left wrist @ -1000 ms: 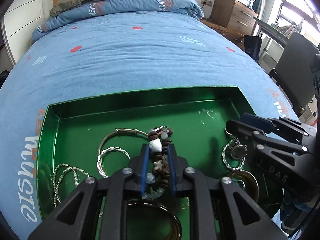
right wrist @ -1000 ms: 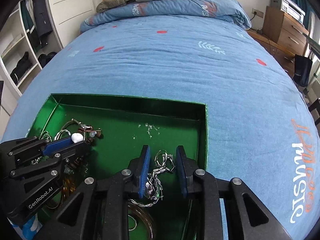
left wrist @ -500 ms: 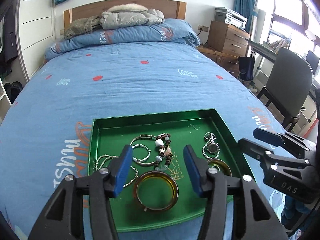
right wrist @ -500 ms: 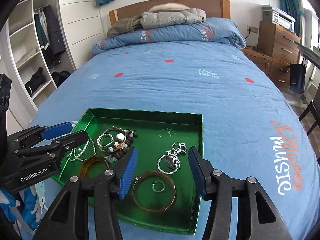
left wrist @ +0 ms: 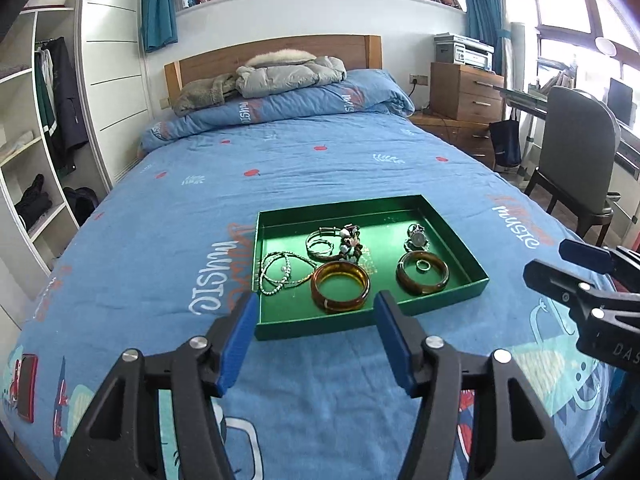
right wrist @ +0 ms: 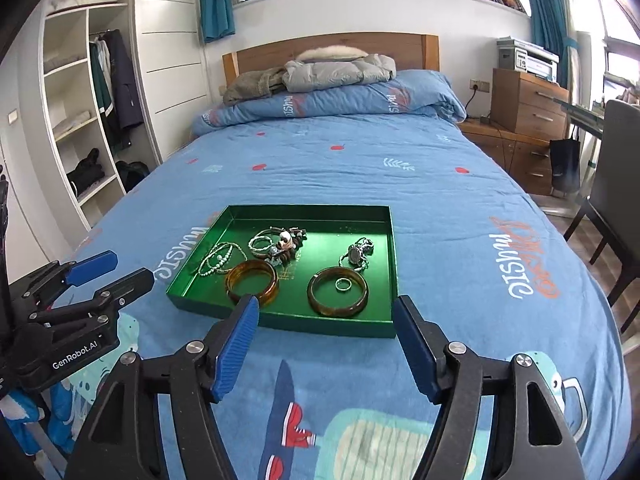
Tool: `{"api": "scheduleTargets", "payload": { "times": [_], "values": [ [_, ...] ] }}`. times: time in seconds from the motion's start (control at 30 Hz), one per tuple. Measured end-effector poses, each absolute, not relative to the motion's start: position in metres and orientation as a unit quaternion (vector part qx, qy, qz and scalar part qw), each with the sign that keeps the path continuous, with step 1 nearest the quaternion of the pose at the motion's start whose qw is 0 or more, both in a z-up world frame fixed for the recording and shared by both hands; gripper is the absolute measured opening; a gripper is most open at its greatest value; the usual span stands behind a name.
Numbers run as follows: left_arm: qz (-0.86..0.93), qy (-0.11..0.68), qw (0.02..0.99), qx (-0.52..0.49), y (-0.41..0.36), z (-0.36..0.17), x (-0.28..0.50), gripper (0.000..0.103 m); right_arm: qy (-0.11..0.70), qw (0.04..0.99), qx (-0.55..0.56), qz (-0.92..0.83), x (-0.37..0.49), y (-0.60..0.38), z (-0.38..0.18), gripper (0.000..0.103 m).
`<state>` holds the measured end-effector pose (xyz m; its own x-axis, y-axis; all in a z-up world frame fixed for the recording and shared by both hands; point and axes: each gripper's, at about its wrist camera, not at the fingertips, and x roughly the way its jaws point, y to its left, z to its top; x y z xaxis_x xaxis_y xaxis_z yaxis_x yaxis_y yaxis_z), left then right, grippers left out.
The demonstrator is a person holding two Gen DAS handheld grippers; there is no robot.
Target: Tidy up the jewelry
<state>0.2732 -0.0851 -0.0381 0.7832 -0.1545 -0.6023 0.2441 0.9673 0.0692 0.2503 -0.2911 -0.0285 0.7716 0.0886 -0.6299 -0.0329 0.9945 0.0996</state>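
Hand-held grippers (left wrist: 314,314) apart; jewelry (left wrist: 340,286) trayed.

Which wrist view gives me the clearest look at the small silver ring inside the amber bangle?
The right wrist view: the small silver ring lies nearer the frame's middle, its full outline visible inside the amber bangle on the green tray. The left wrist view shows the ring too, unobstructed, but smaller and off to the right.

My ribbed blue rubbery finger pads (right wrist: 236,344) on matt black plastic; glossy green metallic tray (right wrist: 280,322), translucent amber glossy bangles (right wrist: 252,282), soft blue cotton bedspread (right wrist: 440,208) w/ wrinkles
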Motion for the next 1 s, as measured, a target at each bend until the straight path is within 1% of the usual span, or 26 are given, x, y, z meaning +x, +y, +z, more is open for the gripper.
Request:
{"api": "scheduleTargets", "payload": {
  "times": [0.03, 0.07, 0.2, 0.3, 0.5, 0.7, 1.0],
  "values": [
    [-0.106, 0.307, 0.943, 0.071, -0.083, -0.036, 0.263, 0.058, 0.332, 0.942, 0.038, 0.032, 0.24, -0.288, -0.026, 0.08],
    [-0.104, 0.303, 0.945, 0.071, -0.082, -0.033, 0.254, 0.058, 0.327, 0.944, 0.034, 0.029, 0.23, -0.286, -0.022, 0.085],
    [-0.101, 0.287, 0.95, 0.07, -0.072, -0.024, 0.215, 0.058, 0.311, 0.95, 0.026, 0.027, 0.192, -0.277, -0.012, 0.087],
    [-0.092, 0.281, 0.953, 0.071, -0.066, -0.02, 0.191, 0.058, 0.303, 0.952, 0.024, 0.029, 0.164, -0.272, -0.008, 0.09],
    [-0.076, 0.268, 0.958, 0.07, -0.048, -0.017, 0.144, 0.058, 0.295, 0.955, 0.019, 0.031, 0.116, -0.266, -0.003, 0.103],
    [-0.064, 0.26, 0.961, 0.07, -0.033, -0.013, 0.11, 0.058, 0.289, 0.957, 0.021, 0.03, 0.085, -0.265, -0.002, 0.103],
    [-0.049, 0.251, 0.965, 0.059, -0.014, -0.007, 0.086, 0.058, 0.274, 0.961, 0.015, 0.025, 0.06, -0.261, 0.004, 0.103]
  ]
}}
